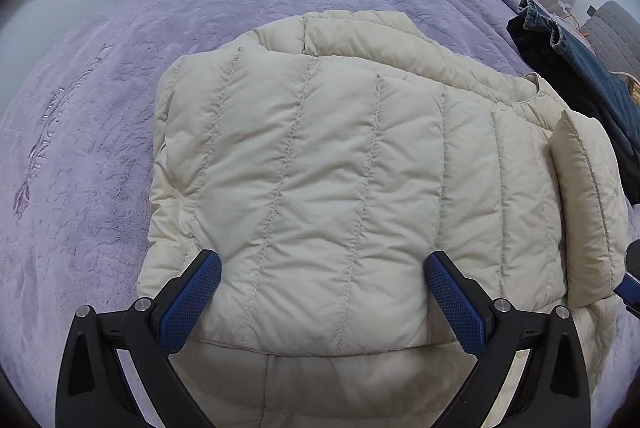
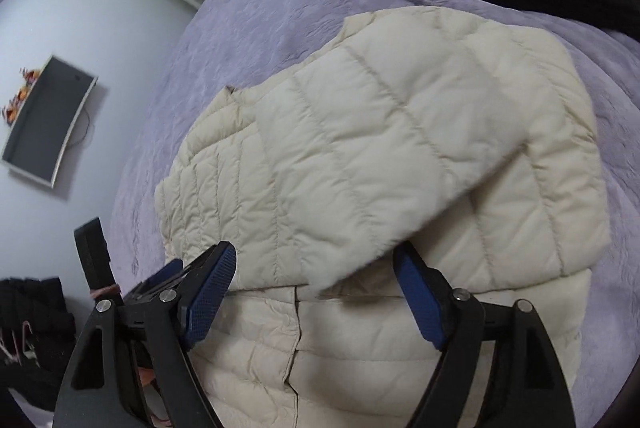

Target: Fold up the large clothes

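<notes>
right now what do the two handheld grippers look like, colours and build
Both match: the left gripper and right gripper have black angular plastic fingers with silver round bolts at the joints and blue, finely dotted pads inside each finger. No cables, hands or sleeves show.

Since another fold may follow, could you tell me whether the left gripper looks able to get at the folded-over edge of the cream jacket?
Probably yes. The left gripper is open and sits right over the jacket, with the folded-over edge lying between its blue fingers and nothing covering it.
</notes>
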Demonstrator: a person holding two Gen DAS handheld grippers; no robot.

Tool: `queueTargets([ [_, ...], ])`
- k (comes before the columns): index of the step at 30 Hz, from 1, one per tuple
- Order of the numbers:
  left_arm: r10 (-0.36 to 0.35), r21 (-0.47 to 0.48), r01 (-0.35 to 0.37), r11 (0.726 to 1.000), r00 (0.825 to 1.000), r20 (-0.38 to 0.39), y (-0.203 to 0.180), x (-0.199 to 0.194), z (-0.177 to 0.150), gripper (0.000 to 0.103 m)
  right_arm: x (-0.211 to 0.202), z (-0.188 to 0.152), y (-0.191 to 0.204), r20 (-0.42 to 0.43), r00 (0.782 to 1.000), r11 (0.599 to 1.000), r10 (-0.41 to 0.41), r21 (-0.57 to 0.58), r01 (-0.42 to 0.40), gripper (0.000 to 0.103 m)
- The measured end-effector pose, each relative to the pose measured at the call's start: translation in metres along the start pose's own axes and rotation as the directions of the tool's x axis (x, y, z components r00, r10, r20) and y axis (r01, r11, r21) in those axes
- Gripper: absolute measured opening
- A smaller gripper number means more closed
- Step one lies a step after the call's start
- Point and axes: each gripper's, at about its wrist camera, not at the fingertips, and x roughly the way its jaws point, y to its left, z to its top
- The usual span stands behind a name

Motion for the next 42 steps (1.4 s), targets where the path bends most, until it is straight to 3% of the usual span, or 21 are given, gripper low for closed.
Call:
queueTargets([
  [2,-0.025,-0.004,0.025,1.0,1.0,0.009,0.007,-0.005,0.003,0.103,-0.009,0.004,-0.017,0.045,0.999,0.995,0.007,0.095,-0.011,0.083],
  [3,-0.043,-0.007,0.043,0.999,0.999,0.014,0.01,-0.009,0.004,0.103,-0.011,0.008,-0.024,0.066,0.998,0.99,0.017,0.141,-0.026,0.076],
  [6,-0.126,-0.03,0.126,0.992,0.992,0.017,0.021,-0.017,0.008,0.103,-0.007,0.021,-0.034,0.081,0.996,0.974,0.049,0.216,-0.065,0.022],
  [7,-0.166,-0.045,0.166,0.985,0.986,0.016,0.026,-0.019,0.009,0.103,-0.005,0.025,-0.03,0.09,0.994,0.976,0.061,0.203,-0.078,0.015],
  [12,-0.367,-0.147,0.368,0.918,0.93,0.038,0.06,-0.032,0.015,0.103,0.002,0.037,0.041,0.101,0.994,0.994,0.051,-0.1,-0.04,0.014],
  [17,-0.501,-0.225,0.498,0.838,0.864,0.047,0.081,-0.032,0.02,0.103,0.027,0.01,0.104,-0.015,0.999,0.93,0.036,-0.365,-0.04,0.015],
  [20,-0.538,-0.23,0.53,0.816,0.842,0.032,0.084,-0.028,0.018,0.103,0.053,-0.01,0.119,-0.107,0.994,0.898,-0.003,-0.437,-0.045,0.015],
  [23,-0.568,-0.232,0.557,0.798,0.823,0.022,0.08,-0.025,0.015,0.103,0.073,-0.023,0.116,-0.171,0.984,0.894,-0.052,-0.447,-0.031,0.015],
  [24,-0.574,-0.232,0.561,0.794,0.819,0.017,0.078,-0.024,0.016,0.103,0.075,-0.026,0.114,-0.185,0.981,0.897,-0.057,-0.44,-0.031,0.017],
  [26,-0.585,-0.231,0.57,0.788,0.811,0.008,0.071,-0.022,0.016,0.103,0.075,-0.028,0.11,-0.207,0.977,0.907,-0.043,-0.418,-0.049,0.036],
  [27,-0.593,-0.229,0.578,0.783,0.805,0.004,0.068,-0.021,0.017,0.103,0.072,-0.029,0.109,-0.213,0.977,0.912,-0.029,-0.406,-0.061,0.055],
  [28,-0.601,-0.225,0.585,0.779,0.8,-0.001,0.065,-0.02,0.017,0.103,0.068,-0.029,0.108,-0.211,0.977,0.914,-0.017,-0.399,-0.07,0.066],
  [31,-0.609,-0.202,0.594,0.779,0.793,-0.02,0.053,-0.02,0.021,0.103,0.054,-0.03,0.103,-0.2,0.98,0.919,-0.02,-0.39,-0.06,0.066],
  [36,-0.556,-0.171,0.537,0.826,0.827,-0.086,0.031,-0.008,0.026,0.102,0.02,-0.029,0.061,-0.207,0.978,0.962,0.019,-0.264,-0.075,0.066],
  [37,-0.546,-0.163,0.527,0.834,0.832,-0.098,0.026,-0.005,0.027,0.09,0.013,-0.03,0.047,-0.212,0.977,0.973,0.031,-0.219,-0.078,0.066],
  [38,-0.544,-0.152,0.527,0.836,0.831,-0.114,0.021,-0.003,0.028,0.063,0.007,-0.031,0.032,-0.218,0.975,0.983,0.044,-0.165,-0.081,0.066],
  [39,-0.539,-0.147,0.521,0.841,0.831,-0.139,0.015,0.002,0.029,0.048,0.002,-0.033,0.016,-0.22,0.974,0.991,0.055,-0.11,-0.081,0.066],
  [40,-0.525,-0.147,0.506,0.85,0.836,-0.161,0.011,0.007,0.029,0.022,-0.004,-0.034,0.001,-0.217,0.974,0.995,0.068,-0.055,-0.082,0.066],
  [41,-0.515,-0.146,0.495,0.856,0.841,-0.168,0.008,0.01,0.029,0.009,-0.004,-0.033,-0.012,-0.209,0.975,0.997,0.078,-0.005,-0.081,0.066],
  [42,-0.507,-0.142,0.489,0.861,0.846,-0.164,0.005,0.011,0.03,0.009,-0.007,-0.032,-0.024,-0.196,0.977,0.996,0.084,0.039,-0.078,0.066],
])
